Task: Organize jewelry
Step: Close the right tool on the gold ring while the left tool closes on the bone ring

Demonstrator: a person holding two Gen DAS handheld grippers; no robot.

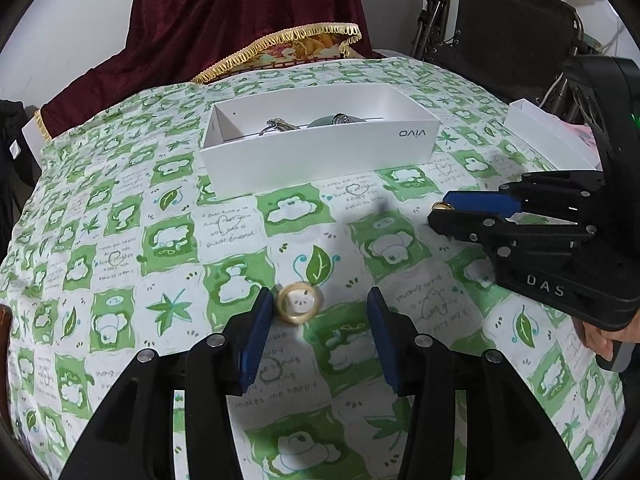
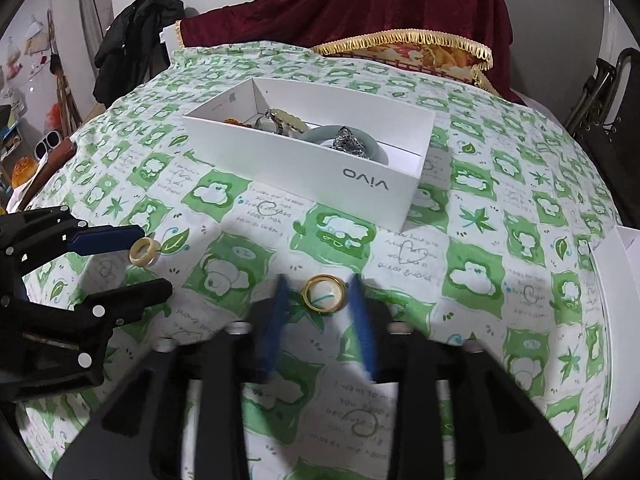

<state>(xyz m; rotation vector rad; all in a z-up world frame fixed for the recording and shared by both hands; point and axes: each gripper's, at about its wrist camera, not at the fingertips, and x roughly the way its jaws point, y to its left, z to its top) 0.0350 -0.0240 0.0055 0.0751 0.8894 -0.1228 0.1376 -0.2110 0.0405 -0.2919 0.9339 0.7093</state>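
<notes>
The left gripper [image 1: 316, 300] has its jaws spread around a cream ring [image 1: 299, 303]. The right gripper [image 2: 318, 292] has its jaws spread around a gold ring [image 2: 323, 293], near the white box [image 2: 308, 160].

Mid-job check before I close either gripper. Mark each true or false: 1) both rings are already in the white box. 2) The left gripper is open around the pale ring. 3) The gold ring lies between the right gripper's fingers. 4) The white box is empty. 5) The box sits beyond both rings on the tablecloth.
1) False. The pale ring and the gold ring both lie on the tablecloth, outside the white box.
2) True. The left gripper is open, with the pale ring near its left finger.
3) True. The right gripper is open with the gold ring between its fingers.
4) False. The box already holds several jewelry pieces.
5) True.
</notes>
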